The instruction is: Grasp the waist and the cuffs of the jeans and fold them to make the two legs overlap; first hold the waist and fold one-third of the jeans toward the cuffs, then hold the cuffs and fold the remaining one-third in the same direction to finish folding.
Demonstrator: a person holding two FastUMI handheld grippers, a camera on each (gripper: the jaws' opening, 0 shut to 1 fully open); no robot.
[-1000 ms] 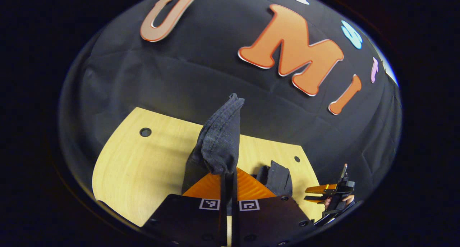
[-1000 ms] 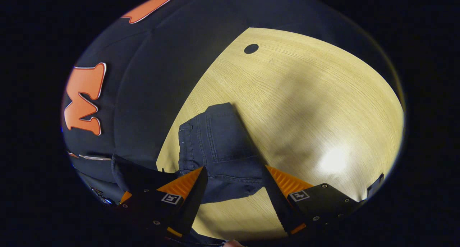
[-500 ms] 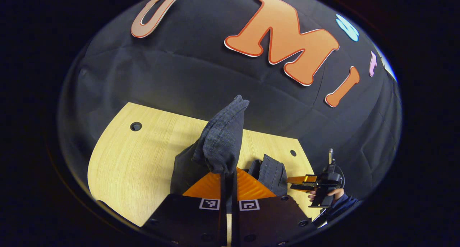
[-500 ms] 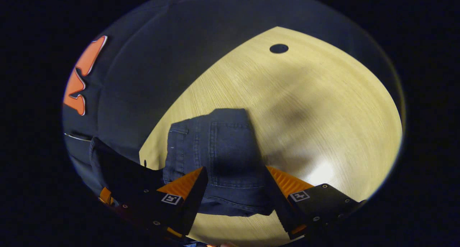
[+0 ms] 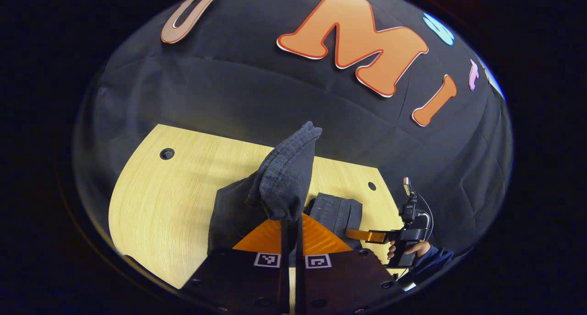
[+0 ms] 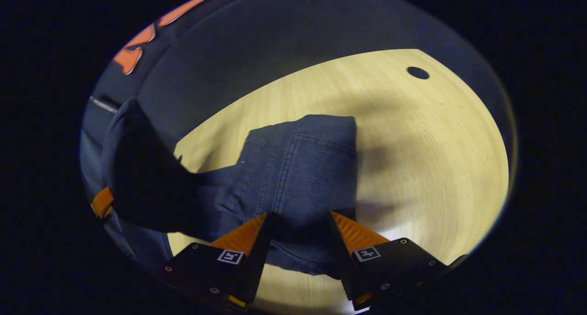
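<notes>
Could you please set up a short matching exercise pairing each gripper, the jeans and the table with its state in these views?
Things:
1. left gripper
2. right gripper
3. jeans
4. table

States:
A. open, above the denim lying flat
B. light wood with round holes
C. one end lifted, the other end flat on the wood
D. pinched shut on a raised bunch of denim

Pairs: 1-D, 2-A, 3-C, 4-B

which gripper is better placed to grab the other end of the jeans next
Right. The right gripper hangs with jaws open over the jeans lying on the table; the left gripper is already shut on cloth.
</notes>
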